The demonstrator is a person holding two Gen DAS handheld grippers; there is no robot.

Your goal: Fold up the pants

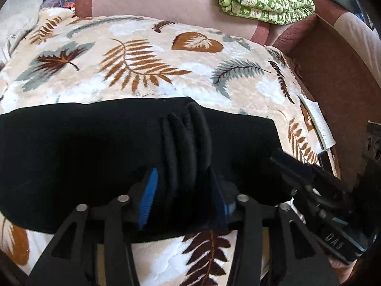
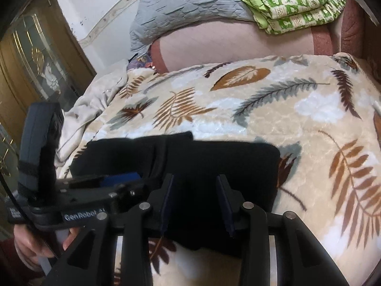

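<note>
On the near edge of the bed lie the black pants (image 1: 83, 157), folded into a thick, flat bundle. They rest on a soft leaf blanket (image 1: 147, 66) that covers the bed. The blanket is cream with brown and gray leaves on it.

From the left wrist view, the left gripper (image 1: 183, 197) pinches a bunch of the pants at the near edge of the bundle. The cloth is squeezed into a few fat ridges between the two blue pads (image 1: 150, 193). So this gripper is grasping the pants.

From the right wrist view, the right gripper (image 2: 194, 205) sits at the near edge of the pants too, just beside the left one. Its two fingers stand apart with a gap between them. Black cloth shows in the gap, but the pads do not press it, so this gripper looks released. The right gripper also shows at the right side of the left wrist view (image 1: 309, 181).

A bare hand (image 2: 35, 243) holds the handle of the left gripper at the lower left of the right wrist view.

At the far edge of the bed sits a pink cushion (image 2: 238, 45). A green and white patterned cloth (image 1: 264, 2) and a gray quilt (image 2: 185, 16) lie on top of it. A brown door (image 2: 31, 54) with glass stands at the left.
</note>
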